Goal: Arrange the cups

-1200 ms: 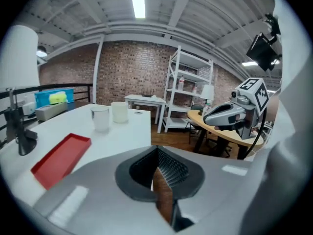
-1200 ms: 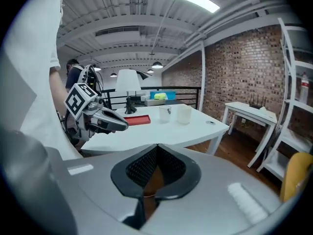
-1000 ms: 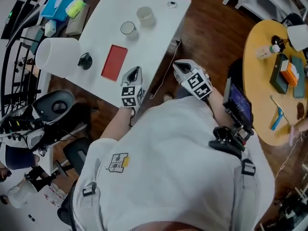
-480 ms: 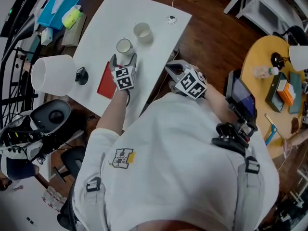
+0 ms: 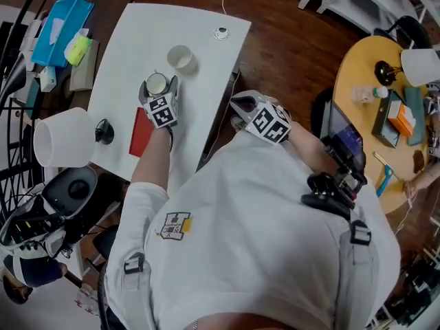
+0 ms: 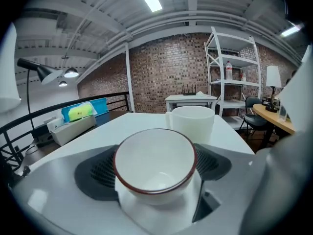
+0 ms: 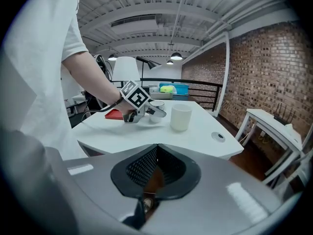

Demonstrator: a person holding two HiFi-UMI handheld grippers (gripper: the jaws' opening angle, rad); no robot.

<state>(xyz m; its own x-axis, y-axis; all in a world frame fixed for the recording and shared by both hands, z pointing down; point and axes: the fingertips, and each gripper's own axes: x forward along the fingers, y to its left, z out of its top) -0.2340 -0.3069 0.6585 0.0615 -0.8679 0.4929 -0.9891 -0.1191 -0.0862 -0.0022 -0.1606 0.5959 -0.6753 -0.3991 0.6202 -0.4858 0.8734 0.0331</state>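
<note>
A white cup with a dark red rim (image 5: 157, 83) stands on the white table (image 5: 199, 26), and my left gripper (image 5: 157, 88) has its jaws opening on either side of it. In the left gripper view this cup (image 6: 155, 153) sits upright between the dark pads (image 6: 95, 173), which do not squeeze it. A plain white cup (image 5: 180, 58) stands just beyond it, also seen upright in the left gripper view (image 6: 192, 123). My right gripper (image 5: 242, 105) hangs off the table's near right edge, shut and empty (image 7: 155, 148).
A flat red thing (image 5: 141, 130) lies on the table by my left forearm. A white lamp shade (image 5: 63, 137) and its black base (image 5: 104, 131) stand at the left edge. A cable grommet (image 5: 221, 32) is at the far corner. A round yellow table (image 5: 357, 136) is to the right.
My left gripper moved forward from the table's near edge to the red-rimmed cup, and its jaws went from shut to wide around it. The right gripper shifted slightly.
</note>
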